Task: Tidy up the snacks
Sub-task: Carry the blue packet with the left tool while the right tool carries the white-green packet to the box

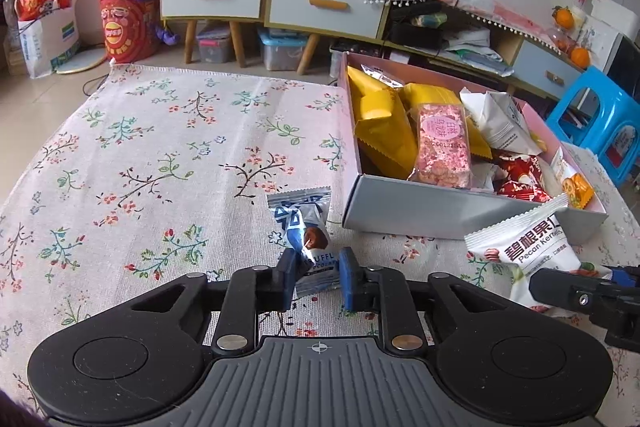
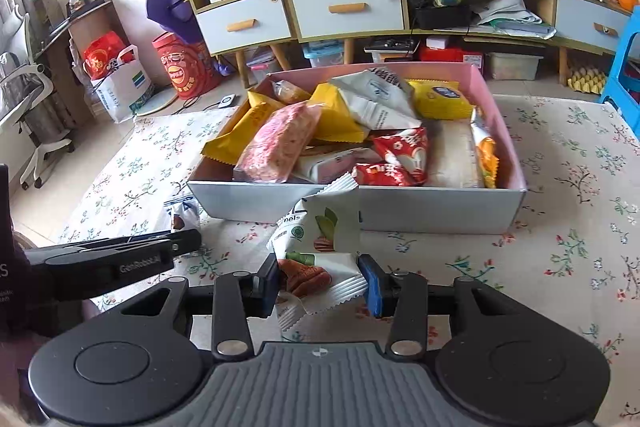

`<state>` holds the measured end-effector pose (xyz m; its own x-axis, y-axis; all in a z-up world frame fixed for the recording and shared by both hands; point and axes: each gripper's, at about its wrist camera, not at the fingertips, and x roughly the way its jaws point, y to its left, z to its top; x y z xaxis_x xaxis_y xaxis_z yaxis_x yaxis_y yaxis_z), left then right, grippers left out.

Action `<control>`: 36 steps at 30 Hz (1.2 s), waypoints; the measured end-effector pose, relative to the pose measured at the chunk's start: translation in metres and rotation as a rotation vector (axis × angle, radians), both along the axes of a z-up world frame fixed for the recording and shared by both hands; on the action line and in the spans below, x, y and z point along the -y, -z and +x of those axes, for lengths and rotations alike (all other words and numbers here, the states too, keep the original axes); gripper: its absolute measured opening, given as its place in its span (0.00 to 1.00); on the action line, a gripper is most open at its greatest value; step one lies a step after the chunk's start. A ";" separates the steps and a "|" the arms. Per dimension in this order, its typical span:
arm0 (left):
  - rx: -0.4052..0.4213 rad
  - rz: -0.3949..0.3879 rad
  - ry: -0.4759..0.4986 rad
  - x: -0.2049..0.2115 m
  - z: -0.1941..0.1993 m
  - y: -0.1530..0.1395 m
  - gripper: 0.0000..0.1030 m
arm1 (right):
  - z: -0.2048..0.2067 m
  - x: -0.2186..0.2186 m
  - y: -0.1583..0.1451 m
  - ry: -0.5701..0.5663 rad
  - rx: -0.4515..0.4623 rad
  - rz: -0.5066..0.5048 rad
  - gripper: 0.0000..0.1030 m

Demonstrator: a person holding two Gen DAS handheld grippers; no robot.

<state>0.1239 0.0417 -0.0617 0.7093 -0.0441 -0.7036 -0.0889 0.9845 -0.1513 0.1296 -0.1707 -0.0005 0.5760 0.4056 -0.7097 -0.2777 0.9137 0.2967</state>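
My left gripper (image 1: 319,275) is shut on the lower end of a blue and silver truffle chocolate packet (image 1: 304,227), which stands up from the floral tablecloth just left of the box. An open box (image 2: 440,209), grey outside and pink inside, holds several snack packets: yellow ones, a pink nougat bar (image 2: 276,147), white ones and red ones. In front of the box's near wall, my right gripper (image 2: 320,283) is shut on a white pecan kernels packet (image 2: 324,247), and the packet's top leans against that wall.
A floral tablecloth (image 1: 160,147) covers the table to the left of the box. A blue plastic stool (image 1: 592,115) stands beyond the table's right side. Cabinets with drawers (image 2: 344,9) and storage bins line the far wall.
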 end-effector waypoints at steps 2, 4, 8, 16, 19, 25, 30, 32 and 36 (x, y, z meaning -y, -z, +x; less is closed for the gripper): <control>-0.003 -0.001 0.011 0.001 -0.001 -0.001 0.17 | 0.000 0.004 -0.001 0.004 0.003 0.000 0.30; -0.008 -0.001 0.021 0.002 -0.003 -0.002 0.16 | 0.001 0.008 -0.002 0.010 0.003 0.006 0.30; -0.014 -0.007 0.035 0.004 -0.005 -0.006 0.15 | 0.001 0.017 -0.006 0.021 0.008 0.024 0.30; -0.021 -0.051 0.036 -0.002 -0.013 -0.015 0.15 | -0.001 0.033 -0.013 0.037 0.018 0.043 0.30; -0.019 -0.071 0.034 -0.004 -0.015 -0.019 0.15 | -0.001 0.038 -0.015 0.044 0.023 0.051 0.30; -0.003 -0.119 0.028 -0.005 -0.019 -0.033 0.15 | -0.001 0.052 -0.022 0.067 0.040 0.077 0.30; 0.029 -0.154 0.044 0.002 -0.022 -0.048 0.15 | 0.002 0.067 -0.026 0.115 0.048 0.105 0.30; 0.040 -0.173 0.047 0.007 -0.023 -0.052 0.15 | 0.006 0.072 -0.026 0.134 0.051 0.109 0.30; 0.057 -0.179 0.080 0.024 -0.024 -0.059 0.15 | 0.015 0.081 -0.027 0.185 0.060 0.129 0.30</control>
<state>0.1002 0.0176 -0.0025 0.7372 -0.2226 -0.6380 0.0021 0.9449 -0.3273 0.1445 -0.2518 0.0269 0.6886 0.3744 -0.6210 -0.1300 0.9063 0.4022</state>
